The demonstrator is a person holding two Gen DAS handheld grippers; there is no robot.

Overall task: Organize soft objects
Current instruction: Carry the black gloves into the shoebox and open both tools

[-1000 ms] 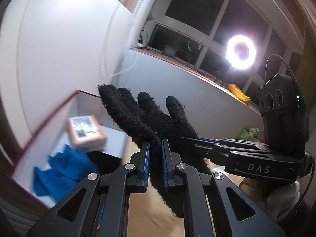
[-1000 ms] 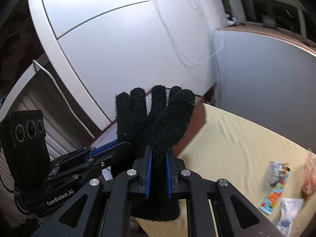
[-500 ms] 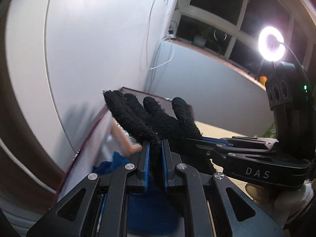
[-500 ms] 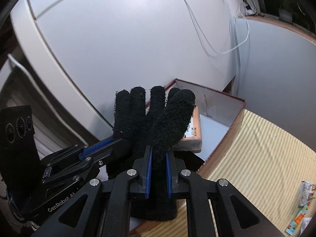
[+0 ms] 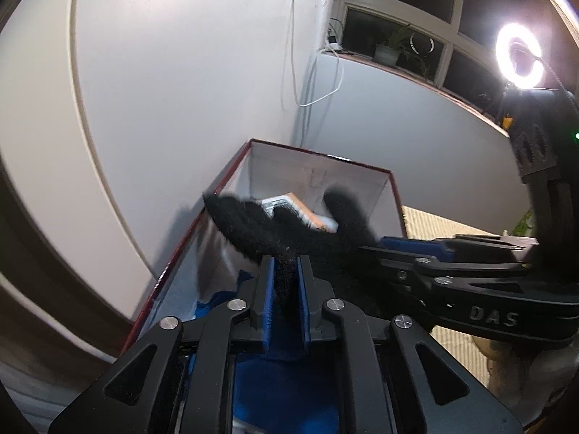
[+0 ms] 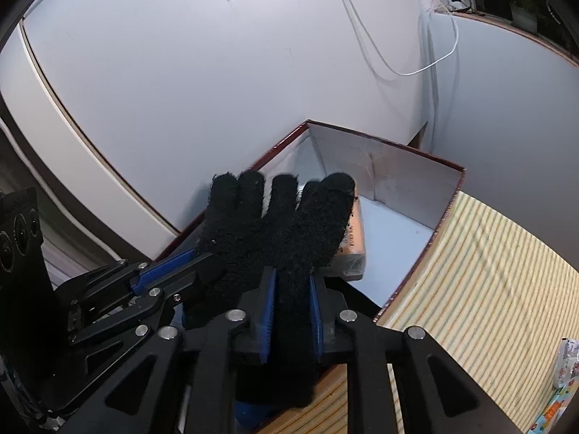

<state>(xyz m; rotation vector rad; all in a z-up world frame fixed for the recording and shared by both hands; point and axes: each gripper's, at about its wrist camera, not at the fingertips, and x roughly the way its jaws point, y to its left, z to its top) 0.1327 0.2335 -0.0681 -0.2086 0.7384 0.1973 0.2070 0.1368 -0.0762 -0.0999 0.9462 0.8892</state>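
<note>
A fuzzy black glove (image 5: 260,231) (image 6: 275,224) hangs over the open red-rimmed box (image 5: 318,153) (image 6: 383,141), held from two sides. My left gripper (image 5: 286,264) (image 6: 202,260) has the cuff edge between its blue pads, and its jaws are opening. My right gripper (image 6: 293,275) (image 5: 376,249) has the thumb side between its pads, and its jaws are opening too. In both views the fabric still fills the gap and touches the pads. The glove's fingers sag forward and look blurred in the left wrist view.
Inside the box lie an orange labelled package (image 5: 307,209) (image 6: 356,231) and a blue cloth (image 5: 217,300). The box stands in a corner against white walls on a yellow striped mat (image 6: 488,271). Snack packets (image 6: 564,361) lie at the far right. A ring light (image 5: 521,56) glares.
Both grippers have carried the glove forward and down until it hangs over the box. The glove's fingers, upright before, now droop toward the box.
</note>
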